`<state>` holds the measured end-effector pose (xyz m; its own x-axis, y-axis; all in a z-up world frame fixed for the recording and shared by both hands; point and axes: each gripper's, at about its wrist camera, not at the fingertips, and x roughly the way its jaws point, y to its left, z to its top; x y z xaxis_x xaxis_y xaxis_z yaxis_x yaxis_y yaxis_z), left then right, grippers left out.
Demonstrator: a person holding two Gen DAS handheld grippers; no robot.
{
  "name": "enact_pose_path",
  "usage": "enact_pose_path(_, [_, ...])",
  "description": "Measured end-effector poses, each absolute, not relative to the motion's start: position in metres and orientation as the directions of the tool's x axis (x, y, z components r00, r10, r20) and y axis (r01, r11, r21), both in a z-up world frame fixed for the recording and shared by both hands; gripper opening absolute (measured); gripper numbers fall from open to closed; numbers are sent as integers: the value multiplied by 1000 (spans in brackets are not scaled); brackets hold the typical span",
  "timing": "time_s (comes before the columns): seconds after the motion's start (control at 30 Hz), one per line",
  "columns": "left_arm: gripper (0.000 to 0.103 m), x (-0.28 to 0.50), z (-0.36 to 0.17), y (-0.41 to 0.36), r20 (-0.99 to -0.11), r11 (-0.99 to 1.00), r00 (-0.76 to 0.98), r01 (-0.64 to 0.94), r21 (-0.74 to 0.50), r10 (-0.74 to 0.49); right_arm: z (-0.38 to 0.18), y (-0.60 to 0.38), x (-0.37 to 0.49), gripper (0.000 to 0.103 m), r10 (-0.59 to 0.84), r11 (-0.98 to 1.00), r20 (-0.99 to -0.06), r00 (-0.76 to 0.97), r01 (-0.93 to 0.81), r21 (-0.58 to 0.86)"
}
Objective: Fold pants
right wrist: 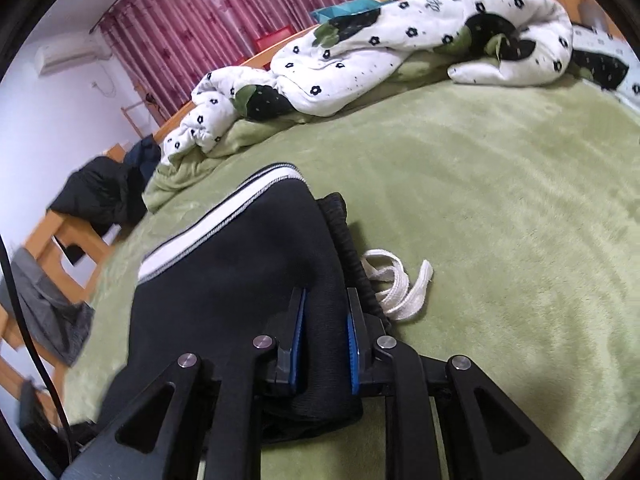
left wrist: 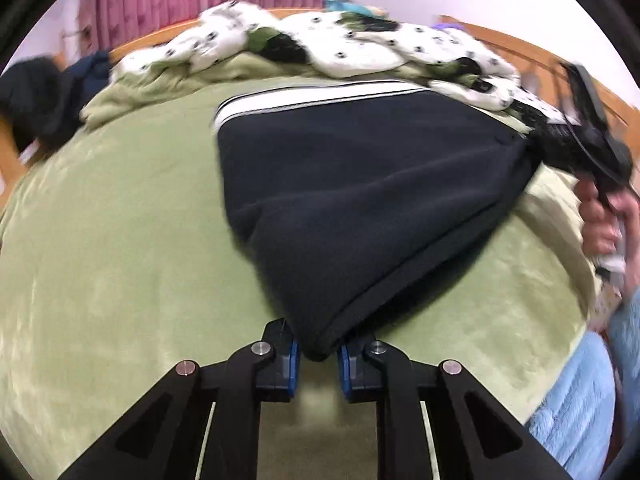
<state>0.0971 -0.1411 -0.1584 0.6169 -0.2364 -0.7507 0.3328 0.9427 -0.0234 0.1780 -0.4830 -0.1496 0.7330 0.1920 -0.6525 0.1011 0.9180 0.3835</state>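
Both hand-held grippers were engaged with the dark pants (left wrist: 360, 184): the left gripper (left wrist: 318, 354) was set around a hem corner, though motion blur left it unclear whether the cloth was truly pinched, and the right gripper (right wrist: 326, 336) was closed on the fabric near the waistband, beside the white drawstring (right wrist: 396, 284). The pants were seen doubled lengthwise mid-bed, their white stripe (left wrist: 320, 98) toward the far edge; crosswise folds seemed outstanding. A green blanket (right wrist: 500, 208) covered the bed, a flowered quilt (right wrist: 400, 52) was heaped along its far edge, and red curtains (right wrist: 240, 12) hung behind.
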Motion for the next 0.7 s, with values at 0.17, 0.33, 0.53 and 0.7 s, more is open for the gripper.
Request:
enact_pose_path(0.17, [20,97,-168,-130,-793,930,521,334,-150,-315,-154,-478,179,21,158,948,-705,691,95,305])
enact_pose_path(0.33, [34,83,-150,-100,-796,915,470,312,-255,-382,-117,-470,185,36,93,980,-692,716,56,190])
enact_pose_path(0.53, [42,95,-124,-68,-815,946,485,214,-242,-318,-101,-463,234,53,119,980,-717,687,35,197])
enact_pose_path(0.7, [49,134,-108,-69,-794,946,518,222,-236,-320,-132,-467,280,55,190,964,-792,580,40,261])
